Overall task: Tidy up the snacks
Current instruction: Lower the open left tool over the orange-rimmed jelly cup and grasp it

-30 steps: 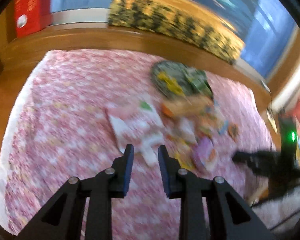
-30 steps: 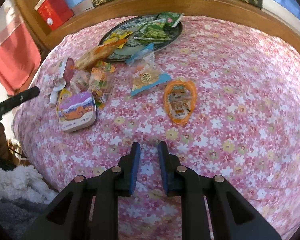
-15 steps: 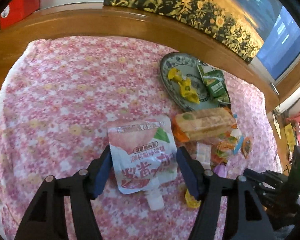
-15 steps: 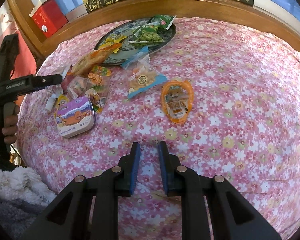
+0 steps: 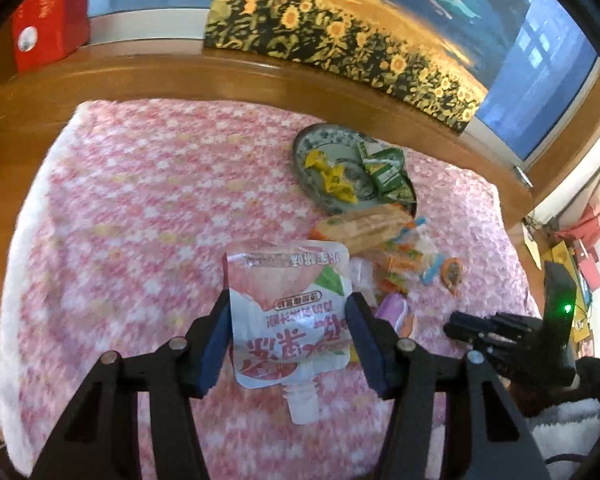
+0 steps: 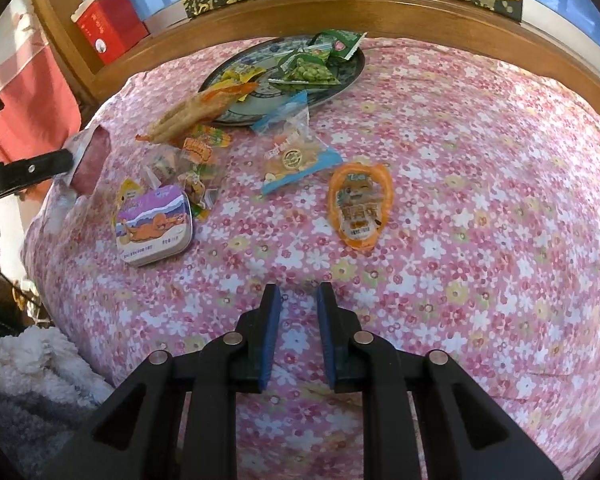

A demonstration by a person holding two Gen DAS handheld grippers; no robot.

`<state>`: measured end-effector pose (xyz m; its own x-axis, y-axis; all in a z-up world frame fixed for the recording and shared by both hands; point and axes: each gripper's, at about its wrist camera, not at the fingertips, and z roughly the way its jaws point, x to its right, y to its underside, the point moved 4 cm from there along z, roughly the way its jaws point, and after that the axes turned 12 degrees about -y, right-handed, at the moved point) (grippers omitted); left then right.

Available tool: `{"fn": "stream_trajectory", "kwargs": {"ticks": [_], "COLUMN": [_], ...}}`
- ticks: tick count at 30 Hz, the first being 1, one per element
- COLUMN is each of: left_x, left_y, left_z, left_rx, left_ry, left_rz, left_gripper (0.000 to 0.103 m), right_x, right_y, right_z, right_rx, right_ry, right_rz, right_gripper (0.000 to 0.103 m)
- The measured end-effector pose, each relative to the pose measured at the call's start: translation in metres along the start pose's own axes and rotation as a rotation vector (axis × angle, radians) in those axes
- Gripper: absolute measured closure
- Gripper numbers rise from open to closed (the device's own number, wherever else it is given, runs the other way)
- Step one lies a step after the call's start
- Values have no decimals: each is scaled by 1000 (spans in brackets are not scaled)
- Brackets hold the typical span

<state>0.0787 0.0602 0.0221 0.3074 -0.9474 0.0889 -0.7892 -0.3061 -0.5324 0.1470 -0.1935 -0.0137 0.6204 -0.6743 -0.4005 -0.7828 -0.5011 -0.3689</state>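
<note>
A pink and white spouted drink pouch [image 5: 288,280] sits between the jaws of my left gripper [image 5: 288,300], spout toward me. The jaws are closing and their pads press its two edges. In the right wrist view the pouch [image 6: 94,156] stands edge-on, raised off the cloth. My right gripper [image 6: 298,292] hovers shut over bare floral cloth [image 6: 460,200] with nothing in it. A patterned plate [image 6: 356,68] holds green packets [image 6: 308,70] and yellow ones [image 5: 332,176]. Before it lie a long orange packet [image 6: 196,112], a clear blue-edged bag [image 6: 296,156], an orange jelly pack [image 6: 360,204] and a purple tin [image 6: 154,224].
A wooden ledge [image 6: 420,8] curves behind the cloth, with a red box [image 6: 108,28] and a sunflower picture [image 5: 340,32] on it. A white fleece sleeve [image 6: 32,360] is at the lower left. Small loose packets [image 6: 198,148] crowd beside the tin.
My left gripper spread wide around the pouch, then closed in on its edges and lifted it a little. The right gripper stayed still and shut.
</note>
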Motion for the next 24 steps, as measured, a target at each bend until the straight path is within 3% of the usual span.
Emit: {"fn": "stream_trajectory", "kwargs": {"ticks": [1, 4, 8, 16, 20, 24], "left_x": [-2, -6, -12, -18, -12, 9], "left_y": [4, 20, 24, 27, 25, 25], "left_z": [3, 23, 24, 23, 0, -26], "left_rx": [-12, -73, -41, -30, 58, 134], "left_ry": [-22, -102, -57, -79, -131, -82], "left_rz": [-1, -24, -85, -128, -74, 36], "left_gripper": [89, 84, 82, 65, 63, 60], "right_x": [-1, -1, 0, -3, -2, -5], "right_y": [0, -1, -1, -9, -10, -9], "right_z": [0, 1, 1, 5, 4, 3], "right_rx": [-6, -13, -14, -39, -52, -57], "right_ry": [1, -5, -15, -12, -21, -10], "right_rz": [-13, -17, -5, -40, -21, -42], "right_gripper": [83, 83, 83, 82, 82, 82]}}
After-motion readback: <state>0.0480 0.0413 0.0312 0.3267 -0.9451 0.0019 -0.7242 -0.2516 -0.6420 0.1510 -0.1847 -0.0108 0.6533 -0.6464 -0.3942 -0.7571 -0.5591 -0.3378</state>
